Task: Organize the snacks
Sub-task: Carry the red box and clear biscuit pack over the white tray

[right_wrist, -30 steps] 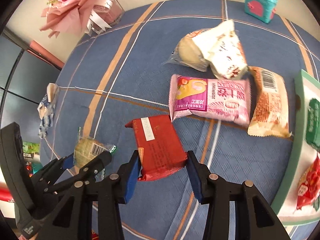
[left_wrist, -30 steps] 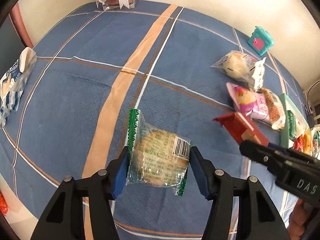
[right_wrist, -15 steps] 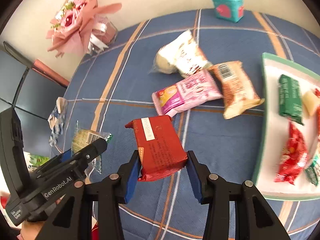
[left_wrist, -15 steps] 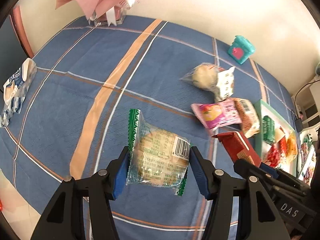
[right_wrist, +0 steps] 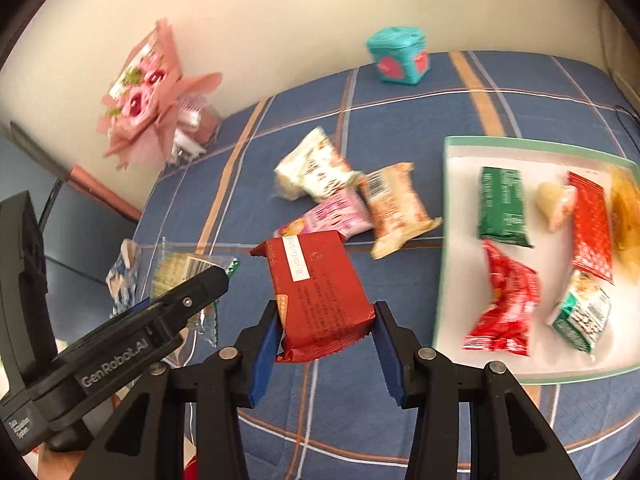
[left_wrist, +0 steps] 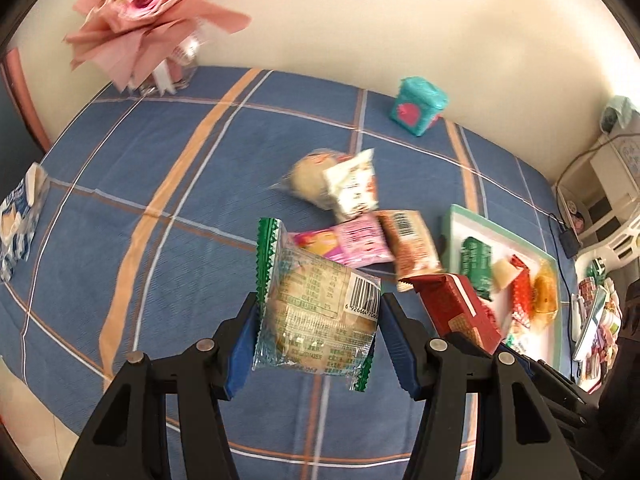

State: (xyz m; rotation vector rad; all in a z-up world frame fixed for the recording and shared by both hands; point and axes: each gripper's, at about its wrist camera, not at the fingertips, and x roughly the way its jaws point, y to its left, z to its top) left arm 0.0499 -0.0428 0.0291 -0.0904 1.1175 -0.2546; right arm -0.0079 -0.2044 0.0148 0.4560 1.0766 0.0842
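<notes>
We look steeply down from both wrist cameras, close above the blue cloth [left_wrist: 192, 184]. Each faces the far wall; both share the loose snacks [right_wrist: 348, 200], tray [right_wrist: 532, 142] and bouquet [left_wrist: 148, 12].

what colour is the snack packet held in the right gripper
Red, with a white label strip: the red packet, clearest in the right wrist view.

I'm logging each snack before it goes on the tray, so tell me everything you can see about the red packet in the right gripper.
The red packet is a flat, rectangular, glossy foil-like wrapper with crimped, serrated ends, a white date label near its far end and small print on its face. It looks sealed and unopened. It is held off the blue cloth, tilted, its far end up. The right gripper pinches its near end, a blue-padded finger on each side edge. Nothing else touches it; in the left wrist view it hangs before the tray.
</notes>
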